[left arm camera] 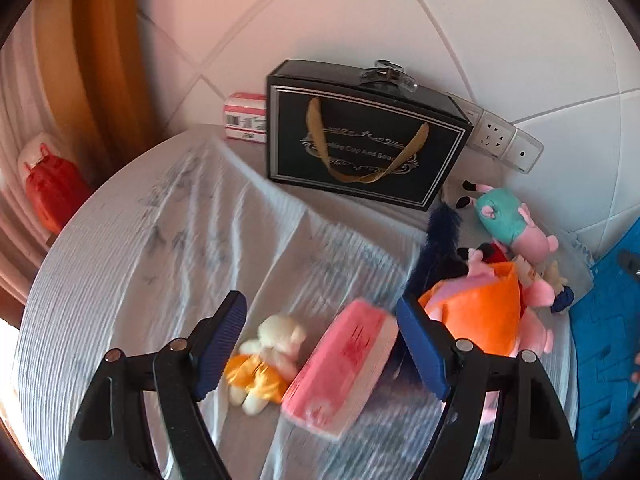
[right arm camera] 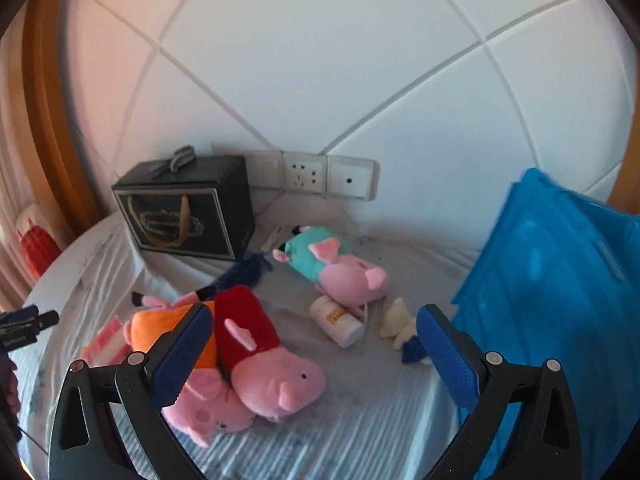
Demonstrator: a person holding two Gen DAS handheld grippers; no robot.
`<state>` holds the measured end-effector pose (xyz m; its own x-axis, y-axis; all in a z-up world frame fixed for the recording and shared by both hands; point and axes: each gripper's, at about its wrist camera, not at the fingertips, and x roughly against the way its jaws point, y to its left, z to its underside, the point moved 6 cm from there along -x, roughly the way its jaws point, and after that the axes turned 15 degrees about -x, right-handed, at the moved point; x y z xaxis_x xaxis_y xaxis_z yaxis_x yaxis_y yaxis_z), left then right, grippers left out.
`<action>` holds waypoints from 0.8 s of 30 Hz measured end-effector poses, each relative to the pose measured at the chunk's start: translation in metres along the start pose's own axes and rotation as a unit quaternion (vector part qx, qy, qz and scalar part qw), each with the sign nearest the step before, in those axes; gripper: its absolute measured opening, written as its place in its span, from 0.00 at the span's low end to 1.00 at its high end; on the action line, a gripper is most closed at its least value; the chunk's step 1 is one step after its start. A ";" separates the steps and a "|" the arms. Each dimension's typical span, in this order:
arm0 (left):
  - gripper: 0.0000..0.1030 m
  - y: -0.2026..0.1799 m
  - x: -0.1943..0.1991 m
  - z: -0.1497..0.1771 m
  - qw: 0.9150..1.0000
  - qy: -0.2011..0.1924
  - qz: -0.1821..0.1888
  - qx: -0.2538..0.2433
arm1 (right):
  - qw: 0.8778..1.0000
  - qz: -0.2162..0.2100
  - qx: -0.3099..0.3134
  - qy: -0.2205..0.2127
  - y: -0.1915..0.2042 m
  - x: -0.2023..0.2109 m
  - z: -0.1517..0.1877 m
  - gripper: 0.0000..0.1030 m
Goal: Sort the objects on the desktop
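a: where do i have the left gripper (left arm camera: pixel 322 346)?

b: over the striped cloth (left arm camera: pixel 160 240), fingers wide apart, gripping nothing. the pink packet (left arm camera: pixel 340 368) and the small bear in the yellow dress (left arm camera: pixel 266 360) lie between them.

a: and my right gripper (right arm camera: pixel 314 354)?

b: fingers apart too, empty, above the red-dressed pig plush (right arm camera: pixel 268 360) and the orange-dressed one (right arm camera: pixel 172 332). the white bottle (right arm camera: pixel 338 320) lies just below the teal-dressed pig (right arm camera: pixel 336 266); the blue bin (right arm camera: pixel 560 300) is on the right.

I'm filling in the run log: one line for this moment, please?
stage: approach | left gripper: open, above pink packet | right gripper: open, above red-dressed pig plush | held: nothing
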<state>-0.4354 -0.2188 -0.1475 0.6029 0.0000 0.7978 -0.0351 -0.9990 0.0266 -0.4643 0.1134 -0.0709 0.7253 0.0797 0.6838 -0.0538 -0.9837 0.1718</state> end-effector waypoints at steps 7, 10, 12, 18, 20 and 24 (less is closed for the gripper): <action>0.75 -0.071 -0.119 -0.077 0.996 0.050 0.056 -0.058 | 0.993 0.066 -0.028 0.097 -0.036 -0.195 -0.032 1.00; 0.75 -0.102 -0.165 -0.089 0.990 0.087 0.087 -0.068 | 0.990 0.046 -0.042 0.127 -0.049 -0.248 -0.042 1.00; 0.75 -0.116 -0.191 -0.090 0.986 0.124 0.068 -0.093 | 0.987 0.040 -0.038 0.154 -0.055 -0.277 -0.037 1.00; 0.75 -0.130 -0.202 -0.043 0.968 0.192 0.059 -0.150 | 0.977 -0.016 -0.047 0.207 -0.055 -0.285 -0.003 1.00; 0.75 -0.122 -0.183 -0.030 0.971 0.186 0.073 -0.132 | 0.978 0.002 0.001 0.210 -0.041 -0.266 0.019 0.99; 0.75 -0.104 -0.120 -0.003 0.977 0.145 0.074 -0.136 | 0.976 0.005 0.036 0.217 -0.024 -0.224 0.064 0.88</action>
<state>-0.5064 -0.1152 -0.2446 0.3245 -0.0918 0.9414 -0.3397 -0.9402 0.0254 -0.5817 0.1086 -0.2735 0.3660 0.1154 0.9234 0.0004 -0.9923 0.1239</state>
